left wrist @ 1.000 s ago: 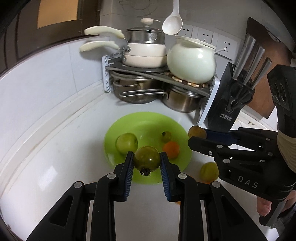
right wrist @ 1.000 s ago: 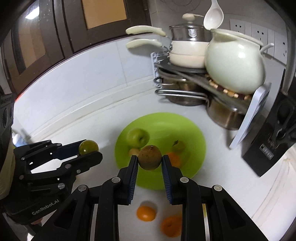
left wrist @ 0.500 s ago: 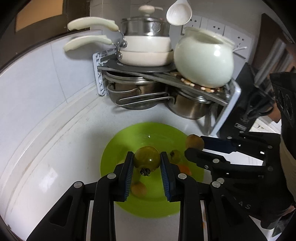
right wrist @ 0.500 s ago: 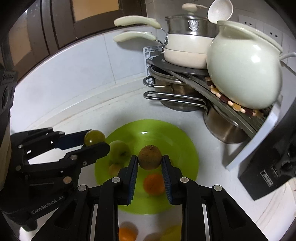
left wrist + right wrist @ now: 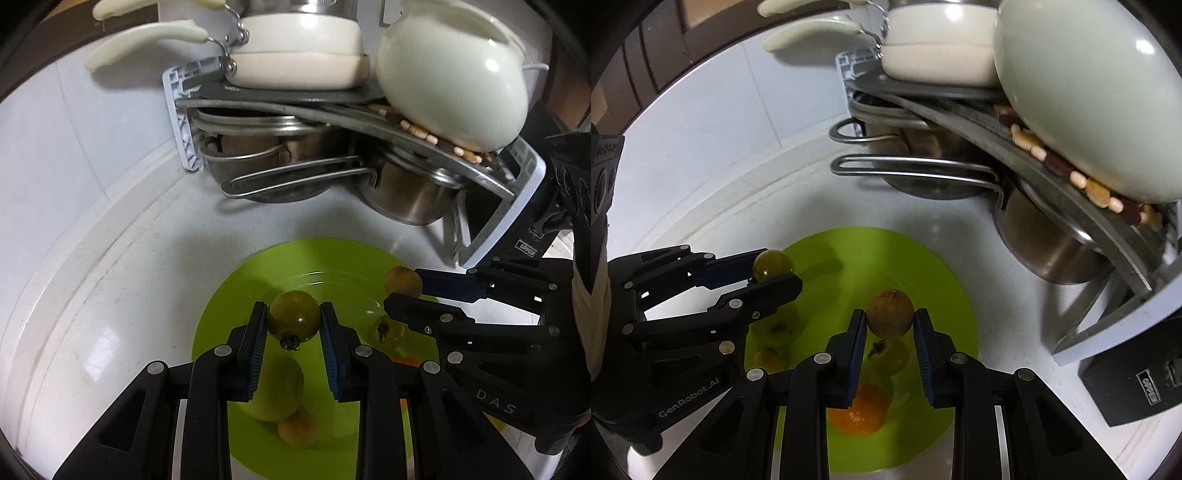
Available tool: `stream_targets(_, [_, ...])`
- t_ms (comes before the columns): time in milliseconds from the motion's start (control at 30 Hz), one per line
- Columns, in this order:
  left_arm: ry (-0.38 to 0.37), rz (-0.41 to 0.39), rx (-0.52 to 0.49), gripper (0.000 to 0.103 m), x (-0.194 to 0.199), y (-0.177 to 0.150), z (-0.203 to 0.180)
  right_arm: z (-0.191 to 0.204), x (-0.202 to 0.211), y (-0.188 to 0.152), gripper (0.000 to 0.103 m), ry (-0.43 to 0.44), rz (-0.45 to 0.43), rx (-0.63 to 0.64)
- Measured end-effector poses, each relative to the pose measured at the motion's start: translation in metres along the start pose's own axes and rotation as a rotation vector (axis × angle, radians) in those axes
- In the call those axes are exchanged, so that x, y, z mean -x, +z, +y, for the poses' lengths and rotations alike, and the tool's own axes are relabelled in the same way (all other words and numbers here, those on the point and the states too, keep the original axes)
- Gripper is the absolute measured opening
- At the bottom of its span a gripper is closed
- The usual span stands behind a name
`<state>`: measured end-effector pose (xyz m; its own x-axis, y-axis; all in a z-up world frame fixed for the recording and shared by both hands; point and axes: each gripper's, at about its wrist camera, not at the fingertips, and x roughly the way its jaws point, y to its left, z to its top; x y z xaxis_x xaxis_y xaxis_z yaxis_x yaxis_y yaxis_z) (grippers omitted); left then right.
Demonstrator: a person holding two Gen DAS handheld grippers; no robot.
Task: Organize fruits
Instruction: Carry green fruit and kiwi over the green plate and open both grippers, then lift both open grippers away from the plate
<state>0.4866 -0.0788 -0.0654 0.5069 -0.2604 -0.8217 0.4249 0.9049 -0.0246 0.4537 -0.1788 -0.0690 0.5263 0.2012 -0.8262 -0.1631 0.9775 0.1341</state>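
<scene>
My left gripper (image 5: 293,320) is shut on a green tomato (image 5: 293,317) and holds it above the lime-green plate (image 5: 258,280). My right gripper (image 5: 890,320) is shut on a brown round fruit (image 5: 890,313) above the same plate (image 5: 923,266). On the plate lie a green apple (image 5: 273,395), a small orange fruit (image 5: 297,430), a small green tomato (image 5: 889,356) and an orange (image 5: 857,413). The right gripper also shows in the left wrist view (image 5: 402,291), and the left gripper in the right wrist view (image 5: 774,267).
A dish rack (image 5: 517,206) with steel pots (image 5: 406,199), cream pans (image 5: 295,48) and a white round pot (image 5: 450,70) stands close behind the plate. A black knife block (image 5: 1137,384) is at the right. The white counter (image 5: 110,295) curves up into the wall on the left.
Both grippers have moved forward and down over the plate, still holding their fruits. The rack and pots loom larger and closer.
</scene>
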Motion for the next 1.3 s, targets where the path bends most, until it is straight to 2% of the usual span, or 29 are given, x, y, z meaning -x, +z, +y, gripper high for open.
stream_targets(300, [0.0, 0.02, 0.001, 0.029, -0.016, 0.0, 0.001, -0.003, -0.012, 0.002, 0.027, 0.007, 0.017, -0.009])
stream_targets(667, [0.001, 0.013, 0.014, 0.032, -0.012, -0.002, 0.001, -0.005, -0.011, 0.002, 0.031, 0.013, 0.013, -0.025])
stream_targets(900, [0.011, -0.022, 0.019, 0.034, 0.011, -0.006, 0.002, 0.0, 0.007, -0.002, 0.031, 0.009, -0.018, -0.013])
stream_targets(1300, [0.021, -0.13, 0.039, 0.038, 0.082, -0.02, 0.001, 0.018, 0.065, -0.009, 0.031, 0.018, -0.121, 0.015])
